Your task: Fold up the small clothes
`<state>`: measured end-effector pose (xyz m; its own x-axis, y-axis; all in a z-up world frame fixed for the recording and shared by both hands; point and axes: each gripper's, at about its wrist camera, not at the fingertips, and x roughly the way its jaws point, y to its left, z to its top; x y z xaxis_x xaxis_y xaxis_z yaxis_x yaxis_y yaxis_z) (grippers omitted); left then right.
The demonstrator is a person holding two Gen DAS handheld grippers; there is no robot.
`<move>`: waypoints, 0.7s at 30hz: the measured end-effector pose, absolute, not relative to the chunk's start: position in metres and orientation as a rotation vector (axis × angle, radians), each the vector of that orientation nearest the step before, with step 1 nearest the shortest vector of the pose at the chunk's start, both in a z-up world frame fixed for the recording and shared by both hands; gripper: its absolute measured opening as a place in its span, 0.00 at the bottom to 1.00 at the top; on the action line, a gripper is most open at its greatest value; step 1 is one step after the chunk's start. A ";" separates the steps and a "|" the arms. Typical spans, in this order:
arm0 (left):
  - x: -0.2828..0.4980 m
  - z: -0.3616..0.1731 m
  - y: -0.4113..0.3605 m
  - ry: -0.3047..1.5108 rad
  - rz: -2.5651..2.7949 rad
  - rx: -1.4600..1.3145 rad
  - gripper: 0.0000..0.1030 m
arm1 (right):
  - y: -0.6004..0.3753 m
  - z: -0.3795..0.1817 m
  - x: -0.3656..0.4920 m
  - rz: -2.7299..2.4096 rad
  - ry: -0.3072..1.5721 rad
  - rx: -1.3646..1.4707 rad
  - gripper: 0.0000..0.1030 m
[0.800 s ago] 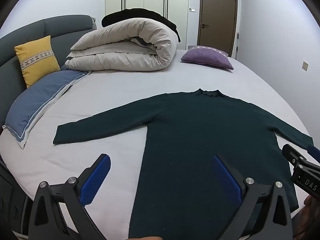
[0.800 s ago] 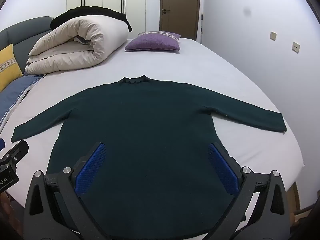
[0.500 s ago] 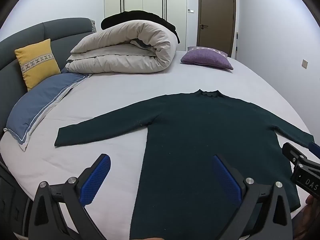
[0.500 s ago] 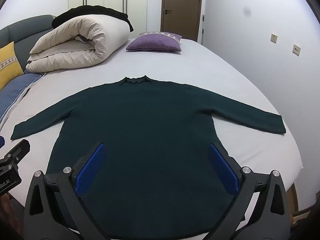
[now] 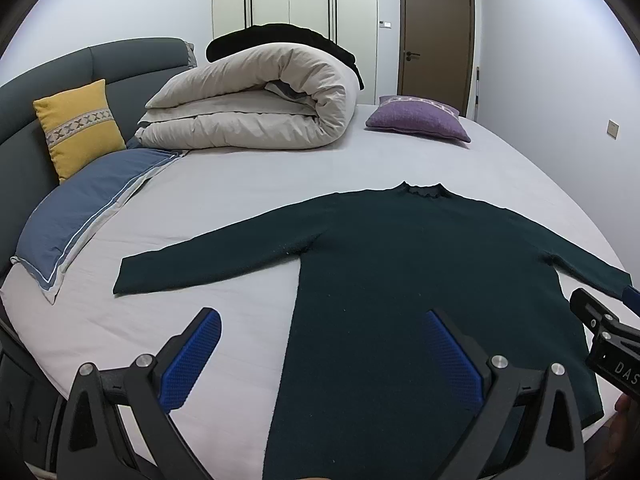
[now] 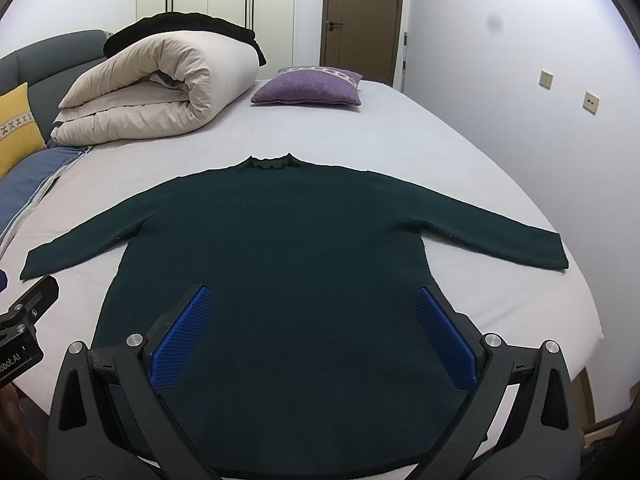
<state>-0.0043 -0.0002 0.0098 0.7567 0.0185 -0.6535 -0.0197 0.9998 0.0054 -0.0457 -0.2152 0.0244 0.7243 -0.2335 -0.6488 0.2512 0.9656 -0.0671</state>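
Dark green knit sweater (image 6: 288, 280) is shown spread flat on the pale sheet of the bed (image 6: 400, 140), hem at the near edge, collar toward the far end, both sleeves stretched out toward the side edges. Left tongs (image 5: 320, 360) and right tongs (image 6: 312, 336) are held above the hem with blue pads set wide apart, nothing gripped. A rolled beige duvet (image 5: 256, 100) and a purple cushion (image 5: 416, 118) are seen at the far end.
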 end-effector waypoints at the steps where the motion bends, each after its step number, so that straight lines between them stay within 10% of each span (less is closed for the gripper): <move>1: -0.004 0.010 0.000 0.712 0.021 -0.001 1.00 | -0.215 0.025 -0.046 -0.267 0.712 0.026 1.00; 21: -0.007 0.008 -0.001 0.707 0.024 0.000 1.00 | -0.219 0.025 -0.045 -0.267 0.715 0.022 1.00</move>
<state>-0.0067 -0.0010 0.0085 0.7597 0.0217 -0.6499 -0.0215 0.9997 0.0083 -0.0455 -0.2195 0.0248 0.7227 -0.2344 -0.6502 0.2497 0.9657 -0.0706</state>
